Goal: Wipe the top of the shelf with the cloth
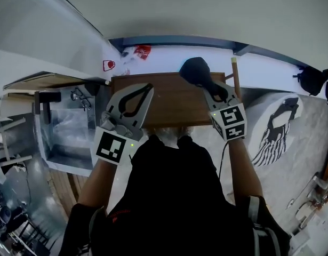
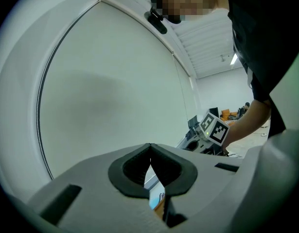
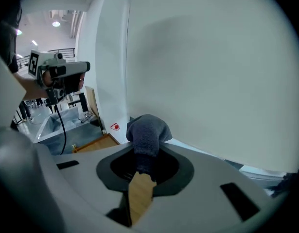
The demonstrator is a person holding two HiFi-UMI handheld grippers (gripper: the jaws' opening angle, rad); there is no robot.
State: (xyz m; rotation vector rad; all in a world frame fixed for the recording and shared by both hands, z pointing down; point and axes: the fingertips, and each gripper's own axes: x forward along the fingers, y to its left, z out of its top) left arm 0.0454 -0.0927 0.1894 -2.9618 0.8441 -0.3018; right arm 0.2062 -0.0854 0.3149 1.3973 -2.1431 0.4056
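The right gripper (image 1: 205, 85) has its jaws closed on the cloth (image 1: 194, 71), a dark bunched wad that bulges out past the fingertips. In the right gripper view the cloth (image 3: 147, 132) fills the gap between the jaws of the right gripper (image 3: 145, 155), with the white wall (image 3: 212, 72) just behind it. From the head view, the cloth sits at the far edge of the shelf (image 1: 172, 108), towards its right rear corner; whether it presses on the brown wooden top cannot be told. The left gripper (image 1: 148, 89) is over the left part of the shelf top with its jaws brought together, tips meeting. In its own view the left gripper (image 2: 149, 147) shows only a thin slit below the joined tips and nothing held between them. The two grippers are well apart, one at each side of the shelf. A metal sink (image 1: 62, 151) stands to the shelf's left.
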